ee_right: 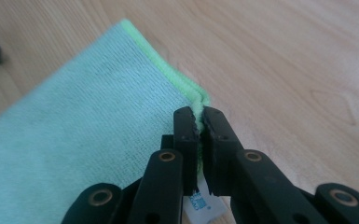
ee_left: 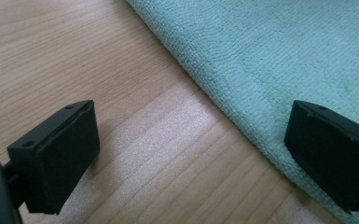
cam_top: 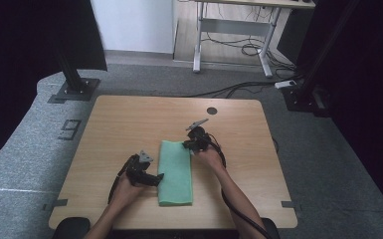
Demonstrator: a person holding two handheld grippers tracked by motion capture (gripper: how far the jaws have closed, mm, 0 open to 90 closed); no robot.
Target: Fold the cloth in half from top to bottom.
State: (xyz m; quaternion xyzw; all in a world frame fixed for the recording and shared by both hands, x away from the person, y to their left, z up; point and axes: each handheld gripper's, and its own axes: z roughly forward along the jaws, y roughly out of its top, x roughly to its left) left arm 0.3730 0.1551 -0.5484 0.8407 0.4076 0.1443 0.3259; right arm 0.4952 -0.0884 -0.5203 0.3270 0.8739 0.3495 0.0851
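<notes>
Folded green cloth (cam_top: 175, 172) lies flat near the middle of the wooden table (cam_top: 129, 119), its long side running away from the person, between the two hands. In the high view its far end sits by the right tongs (cam_top: 186, 145) and its near end stops short of the table's front edge.

Seen in the right gripper view, the right tongs (ee_right: 200, 122) have their two black jaws pressed together on the cloth (ee_right: 84, 130) at its edge, close to a corner, where the brighter green hem bunches up slightly between the pads. A small white label (ee_right: 204, 205) peeks out under the jaws. So this pair is clamped on the cloth's edge.

The left tongs (cam_top: 158, 177) rest low at the cloth's left long side, roughly halfway along it. In the left gripper view the left tongs (ee_left: 186, 154) stand wide apart: one pad (ee_left: 58, 156) hangs over bare wood, the other pad (ee_left: 335, 158) over the cloth (ee_left: 279, 56), with the cloth's edge running between them. Nothing is gripped there; whether the pads touch the surface beneath cannot be told.

A dark round mark (cam_top: 212, 111) shows on the table's far part, well apart from the cloth.
</notes>
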